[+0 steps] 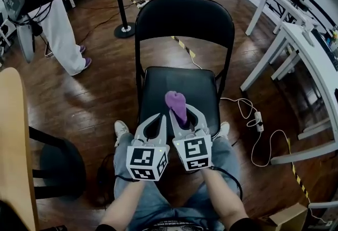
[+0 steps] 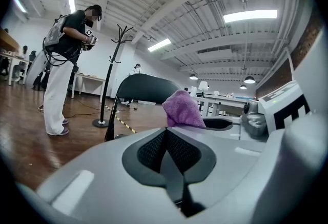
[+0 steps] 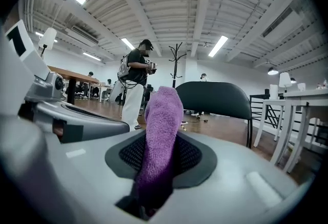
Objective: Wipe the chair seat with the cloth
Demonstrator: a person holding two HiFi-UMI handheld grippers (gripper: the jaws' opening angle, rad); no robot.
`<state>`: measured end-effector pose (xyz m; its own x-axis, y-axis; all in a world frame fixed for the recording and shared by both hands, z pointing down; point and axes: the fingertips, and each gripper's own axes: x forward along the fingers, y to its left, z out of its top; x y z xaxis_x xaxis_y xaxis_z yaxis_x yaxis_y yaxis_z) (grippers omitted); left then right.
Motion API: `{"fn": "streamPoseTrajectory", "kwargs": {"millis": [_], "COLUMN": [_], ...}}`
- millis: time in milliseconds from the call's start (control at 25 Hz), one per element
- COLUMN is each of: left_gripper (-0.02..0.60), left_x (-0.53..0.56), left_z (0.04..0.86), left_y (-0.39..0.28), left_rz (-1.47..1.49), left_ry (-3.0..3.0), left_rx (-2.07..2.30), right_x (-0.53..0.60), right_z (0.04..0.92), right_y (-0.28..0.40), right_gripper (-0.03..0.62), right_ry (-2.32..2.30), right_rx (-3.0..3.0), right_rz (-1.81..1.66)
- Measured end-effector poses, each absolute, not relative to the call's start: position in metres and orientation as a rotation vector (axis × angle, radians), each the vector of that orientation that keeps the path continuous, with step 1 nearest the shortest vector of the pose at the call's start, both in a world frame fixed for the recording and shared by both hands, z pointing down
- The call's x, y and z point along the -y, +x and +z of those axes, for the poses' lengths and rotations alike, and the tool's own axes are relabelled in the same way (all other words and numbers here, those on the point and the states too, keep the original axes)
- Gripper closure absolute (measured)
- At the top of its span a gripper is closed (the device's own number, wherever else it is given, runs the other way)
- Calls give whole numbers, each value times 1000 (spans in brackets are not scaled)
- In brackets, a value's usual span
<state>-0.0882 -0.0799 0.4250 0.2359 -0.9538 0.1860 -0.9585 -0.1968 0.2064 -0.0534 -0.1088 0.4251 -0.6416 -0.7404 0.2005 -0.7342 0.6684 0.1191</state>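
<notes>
A black folding chair stands in front of me, its seat [image 1: 179,87] bare and its backrest [image 3: 220,96] rising behind. My right gripper [image 1: 185,114] is shut on a purple cloth [image 1: 176,103] that sticks out past its jaws over the seat's front part; in the right gripper view the cloth [image 3: 160,136] is pinched between the pads. My left gripper [image 1: 157,120] hovers beside it on the left, over the seat's front edge, shut with nothing between its jaws. From the left gripper view the cloth [image 2: 182,110] shows to the right.
A person [image 1: 50,13] in white trousers stands at the back left near a coat stand [image 1: 122,8]. White tables [image 1: 311,50] line the right side, with a white cable and power strip [image 1: 257,119] on the wooden floor. A wooden tabletop [image 1: 13,145] and a dark chair [image 1: 58,166] lie left.
</notes>
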Motion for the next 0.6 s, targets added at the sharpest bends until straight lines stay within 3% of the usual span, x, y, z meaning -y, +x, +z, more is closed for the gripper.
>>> {"fn": "streamPoseTrajectory", "kwargs": {"millis": [600], "left_gripper": [577], "left_x": [154], "left_z": [423], "left_y": [-147], "left_rz": [17], "left_ry": [2197], "left_rx": [1804], "right_x": [199], "right_z": [444], "right_y": [-129], "right_gripper": [484], "right_ry": [979], "right_rx": [2554], "right_rz": [-188]}}
